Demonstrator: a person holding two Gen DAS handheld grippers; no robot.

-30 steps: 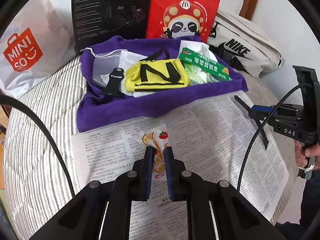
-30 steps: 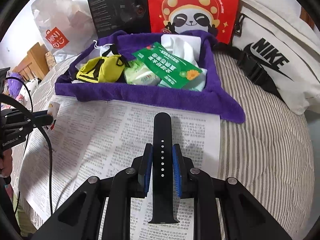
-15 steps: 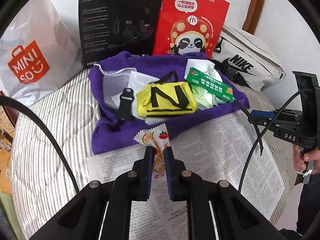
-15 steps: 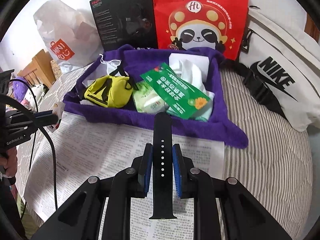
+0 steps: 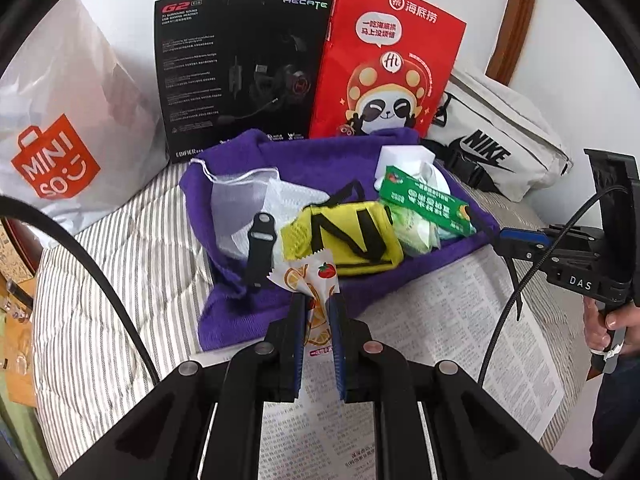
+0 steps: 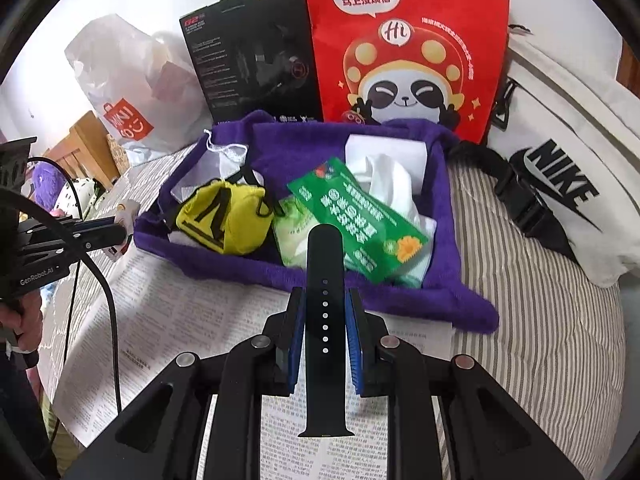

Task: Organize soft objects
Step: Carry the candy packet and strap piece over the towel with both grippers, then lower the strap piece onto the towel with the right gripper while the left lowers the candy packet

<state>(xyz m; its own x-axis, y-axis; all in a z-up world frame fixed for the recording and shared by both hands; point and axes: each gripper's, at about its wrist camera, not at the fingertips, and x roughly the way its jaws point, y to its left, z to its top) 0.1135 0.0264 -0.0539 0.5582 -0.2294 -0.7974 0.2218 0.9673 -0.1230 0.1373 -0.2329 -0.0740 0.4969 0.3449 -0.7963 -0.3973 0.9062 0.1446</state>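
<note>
My left gripper (image 5: 318, 304) is shut on a white fruit-print sachet (image 5: 310, 280), held over the near edge of the purple towel (image 5: 240, 312). My right gripper (image 6: 325, 300) is shut on a black watch strap (image 6: 325, 280), held over the towel's near edge (image 6: 440, 300). On the towel lie a yellow pouch (image 5: 352, 240), a green packet (image 5: 424, 202), white tissues (image 5: 404, 160), a mesh drawstring bag (image 5: 240, 196) and another black strap piece (image 5: 260, 248). The right gripper shows at the right of the left wrist view (image 5: 508, 240).
A newspaper (image 5: 460, 320) covers the striped bed (image 5: 120, 260) in front of the towel. Behind stand a Miniso bag (image 5: 60, 140), a black headset box (image 5: 240, 72), a red panda bag (image 5: 384, 60) and a white Nike bag (image 5: 500, 148).
Both grippers have moved forward and up from over the newspaper toward the purple towel, each still holding its object.
</note>
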